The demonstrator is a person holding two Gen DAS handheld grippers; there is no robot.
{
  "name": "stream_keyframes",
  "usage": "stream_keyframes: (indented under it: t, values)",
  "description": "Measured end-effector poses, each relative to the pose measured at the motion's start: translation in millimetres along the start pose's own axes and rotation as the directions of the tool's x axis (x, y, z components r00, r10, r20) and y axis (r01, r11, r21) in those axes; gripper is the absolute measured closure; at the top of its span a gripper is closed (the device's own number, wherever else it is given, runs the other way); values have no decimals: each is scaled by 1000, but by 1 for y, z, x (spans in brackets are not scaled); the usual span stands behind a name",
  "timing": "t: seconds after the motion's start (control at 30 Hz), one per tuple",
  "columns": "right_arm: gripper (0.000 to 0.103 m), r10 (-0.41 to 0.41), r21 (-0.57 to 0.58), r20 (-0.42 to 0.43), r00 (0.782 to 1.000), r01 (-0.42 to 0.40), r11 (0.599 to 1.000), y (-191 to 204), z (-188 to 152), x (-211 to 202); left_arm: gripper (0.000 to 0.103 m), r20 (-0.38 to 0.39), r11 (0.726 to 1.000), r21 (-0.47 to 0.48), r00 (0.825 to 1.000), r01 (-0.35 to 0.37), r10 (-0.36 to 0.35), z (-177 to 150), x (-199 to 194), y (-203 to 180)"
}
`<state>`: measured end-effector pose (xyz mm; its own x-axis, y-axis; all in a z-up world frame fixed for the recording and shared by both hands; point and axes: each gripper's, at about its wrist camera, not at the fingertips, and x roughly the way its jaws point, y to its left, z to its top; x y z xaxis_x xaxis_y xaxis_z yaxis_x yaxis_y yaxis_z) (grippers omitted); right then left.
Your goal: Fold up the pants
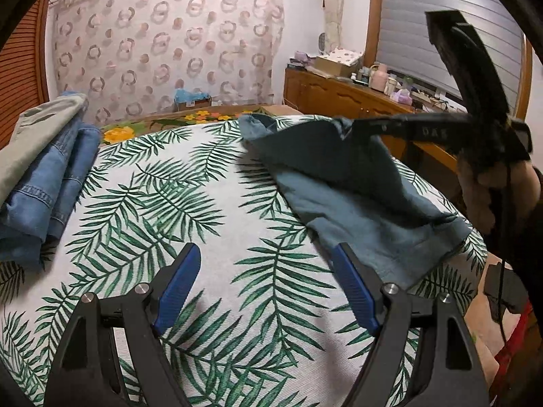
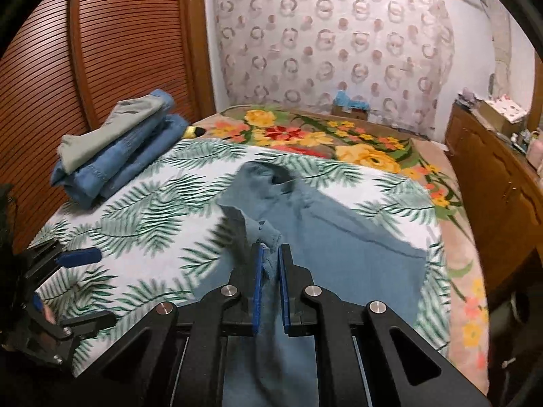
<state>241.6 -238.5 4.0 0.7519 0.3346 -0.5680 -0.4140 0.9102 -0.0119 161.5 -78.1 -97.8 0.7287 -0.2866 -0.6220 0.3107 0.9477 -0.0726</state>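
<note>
While right gripper [image 2: 269, 252] sits clamped on teal pants [image 1: 356, 183], lifting a fold nr bed's right edge, left gripper [image 1: 264, 264] hangs w/ jaws apart over leaf-print sheet [image 1: 203, 186], holding nothing.

A leaf-print sheet [image 2: 142, 183] covers the bed, bearing teal pants [image 2: 356, 237] and folded clothes [image 2: 112, 156]

Bare leaf-print bedspread [image 1: 210, 210] lay open between the folded clothes stack [image 1: 44, 183] at left and the teal pants [image 1: 366, 210] at right.
</note>
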Motion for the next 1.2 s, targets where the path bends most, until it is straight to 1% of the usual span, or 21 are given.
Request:
stream_keyframes:
  t: [0.13, 0.27, 0.5, 0.73, 0.87, 0.97, 1.03, 1.1, 1.2]
  values:
    - [94, -58, 26, -2, 998, 58, 998, -19, 9, 8, 22, -8, 1000, 2, 1000, -2, 2, -1, 2, -1]
    - [94, -99, 40, 3, 995, 99, 994, -28, 16, 14, 22, -18, 1000, -10, 1000, -1, 1, -2, 3, 0]
    - [94, -169, -6, -16, 986, 169, 986, -21, 23, 29, 22, -29, 1000, 4, 1000, -4, 4, -4, 4, -4]
    - [94, -234, 7, -70, 970, 235, 972, -26, 21, 47, 22, -46, 1000, -1, 999, -1, 1, -4, 6, -4]
    - [94, -266, 35, -100, 959, 270, 962, -36, 23, 55, 22, -54, 1000, -7, 999, 1, -1, -4, 9, -2]
    - [94, -251, 51, -123, 960, 259, 964, -42, 22, 58, 22, -62, 1000, -12, 998, 3, -4, -5, 10, -2]
    - [88, -262, 39, -132, 956, 269, 962, -44, 22, 58, 22, -66, 1000, -13, 998, 9, -10, -4, 11, -2]
    - [78, -269, 41, -139, 953, 277, 960, -46, 19, 55, 22, -69, 1000, -16, 998, 9, -10, -4, 11, -1]
    - [72, -240, 58, -140, 961, 249, 967, -49, 8, 45, 22, -72, 1000, -18, 997, 8, -9, -3, 13, 0]
